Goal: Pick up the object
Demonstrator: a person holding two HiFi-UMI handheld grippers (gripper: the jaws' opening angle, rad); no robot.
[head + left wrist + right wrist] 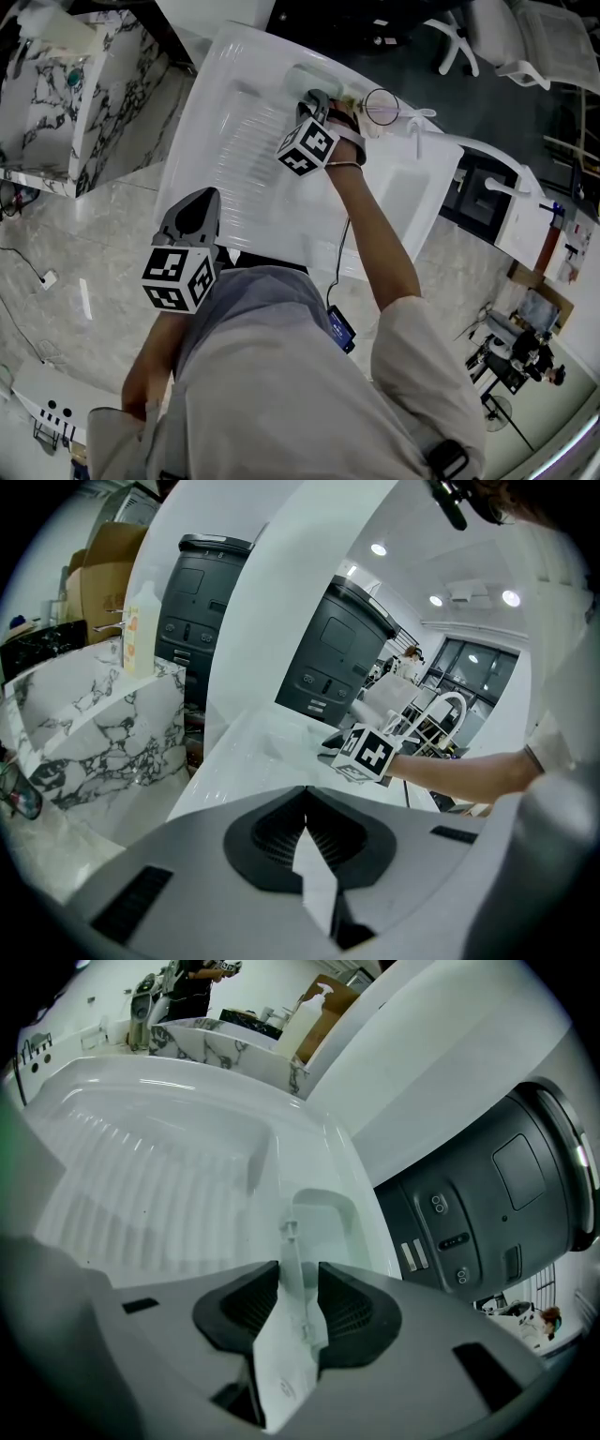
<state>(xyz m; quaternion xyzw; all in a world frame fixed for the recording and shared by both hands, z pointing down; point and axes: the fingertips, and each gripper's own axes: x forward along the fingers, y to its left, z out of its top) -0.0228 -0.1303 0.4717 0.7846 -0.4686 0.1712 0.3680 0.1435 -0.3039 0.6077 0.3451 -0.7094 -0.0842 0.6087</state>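
The right gripper (298, 1265) is pointed steeply down over the far end of a white moulded basin (56, 1091). Its jaws are set a little apart, with a narrow gap kept between them. In that gap a thin translucent object (289, 1241) is seen, standing upright. It lies close against the left-hand jaw, while a sliver of space is left on the right-hand side, so no firm squeeze is shown. The object's notched top rises just past the jaw tips. Just ahead of the tips a small recess (328, 1227) of the basin is seen, and a ribbed slope (141, 1176) spreads ahead and to the left of the jaws. To the right of this gripper a dark grey machine (497, 1194) is seen. In the head view the object itself is too small to be made out.

The left gripper (305, 787) is held back at the near edge of the basin, well apart from the other tool. Its jaw tips are pressed together and nothing is gripped. A marble-patterned block (103, 733) stands off to its left.
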